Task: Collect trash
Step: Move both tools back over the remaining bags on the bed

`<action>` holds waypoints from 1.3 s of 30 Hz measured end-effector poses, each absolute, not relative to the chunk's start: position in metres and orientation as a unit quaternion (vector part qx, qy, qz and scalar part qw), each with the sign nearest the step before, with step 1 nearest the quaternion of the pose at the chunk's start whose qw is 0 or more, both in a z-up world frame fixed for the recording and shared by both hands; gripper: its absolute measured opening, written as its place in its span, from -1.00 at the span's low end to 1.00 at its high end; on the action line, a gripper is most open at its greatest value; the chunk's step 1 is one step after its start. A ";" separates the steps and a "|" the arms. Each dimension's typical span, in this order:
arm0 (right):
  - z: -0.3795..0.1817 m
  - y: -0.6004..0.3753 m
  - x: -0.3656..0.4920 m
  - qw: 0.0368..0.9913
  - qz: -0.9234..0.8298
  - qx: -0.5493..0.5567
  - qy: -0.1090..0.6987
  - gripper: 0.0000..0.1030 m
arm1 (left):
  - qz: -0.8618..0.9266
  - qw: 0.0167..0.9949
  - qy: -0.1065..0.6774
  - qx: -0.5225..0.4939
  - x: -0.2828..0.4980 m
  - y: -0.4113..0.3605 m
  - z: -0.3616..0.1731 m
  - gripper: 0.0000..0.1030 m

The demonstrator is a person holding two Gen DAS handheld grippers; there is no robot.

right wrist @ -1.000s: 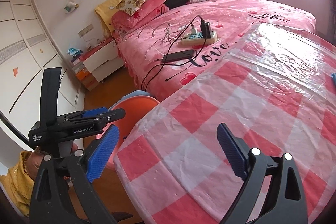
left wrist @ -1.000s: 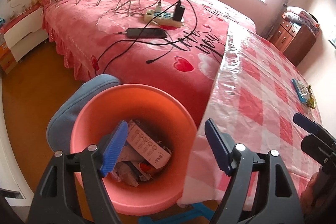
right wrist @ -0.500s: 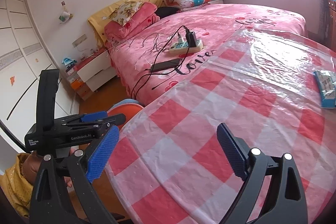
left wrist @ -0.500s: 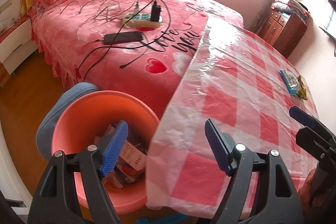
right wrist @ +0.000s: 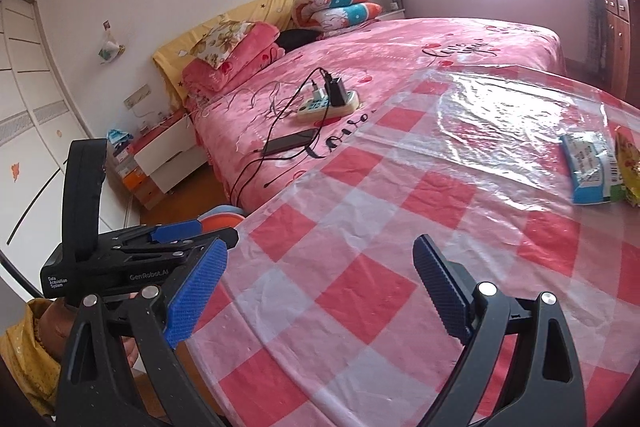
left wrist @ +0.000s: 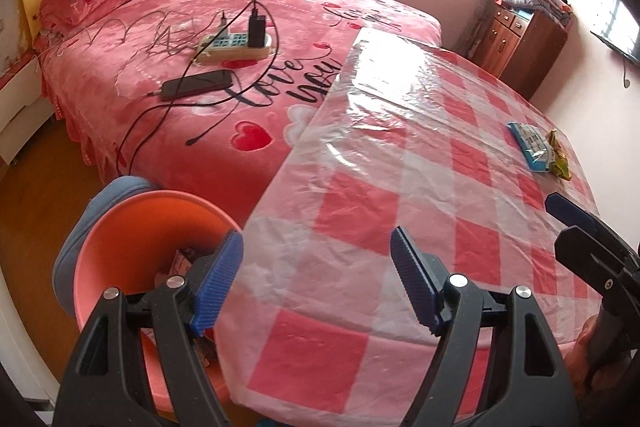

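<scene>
An orange trash bin (left wrist: 132, 227) with several wrappers inside stands on the floor left of the table; its rim also shows in the right wrist view (right wrist: 224, 221). A blue wrapper (left wrist: 530, 145) and a yellow-green wrapper (left wrist: 558, 157) lie at the table's far right; they also show in the right wrist view, blue (right wrist: 590, 167) and yellow (right wrist: 628, 167). My left gripper (left wrist: 316, 285) is open and empty over the table's near edge beside the bin. My right gripper (right wrist: 318, 297) is open and empty over the table, well short of the wrappers.
The table (left wrist: 400, 187) has a red-checked cloth under clear plastic. A pink bed (left wrist: 240, 39) behind it carries a power strip (left wrist: 234, 45), a phone (left wrist: 198, 85) and cables. A blue stool (left wrist: 104, 195) stands behind the bin. A wooden cabinet (left wrist: 520, 47) stands at the far right.
Both grippers have swung right, away from the bin and over the table. The bin slid to the left of the left view and the wrappers came into the right view.
</scene>
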State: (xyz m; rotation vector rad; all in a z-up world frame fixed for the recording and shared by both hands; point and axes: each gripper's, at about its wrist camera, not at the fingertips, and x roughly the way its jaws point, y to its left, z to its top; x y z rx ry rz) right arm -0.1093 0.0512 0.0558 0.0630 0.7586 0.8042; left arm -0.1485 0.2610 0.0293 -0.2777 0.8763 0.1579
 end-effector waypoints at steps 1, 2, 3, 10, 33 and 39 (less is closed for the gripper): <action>0.057 0.048 -0.109 0.852 0.380 0.031 0.359 0.81 | 0.074 0.894 0.422 -0.133 -0.147 0.258 0.030 0.49; 0.057 0.045 -0.108 0.853 0.378 0.032 0.358 0.81 | 0.072 0.894 0.422 -0.131 -0.145 0.256 0.031 0.49; 0.057 0.044 -0.108 0.854 0.376 0.032 0.357 0.81 | 0.070 0.895 0.422 -0.130 -0.144 0.254 0.032 0.49; 0.061 0.026 -0.101 0.862 0.364 0.043 0.351 0.81 | 0.058 0.896 0.423 -0.121 -0.133 0.236 0.035 0.49; 0.057 -0.062 -0.061 0.890 0.279 0.099 0.347 0.81 | 0.001 0.900 0.428 -0.080 -0.086 0.162 0.041 0.49; 0.056 -0.082 -0.054 0.895 0.257 0.110 0.346 0.81 | -0.013 0.899 0.431 -0.072 -0.075 0.144 0.039 0.49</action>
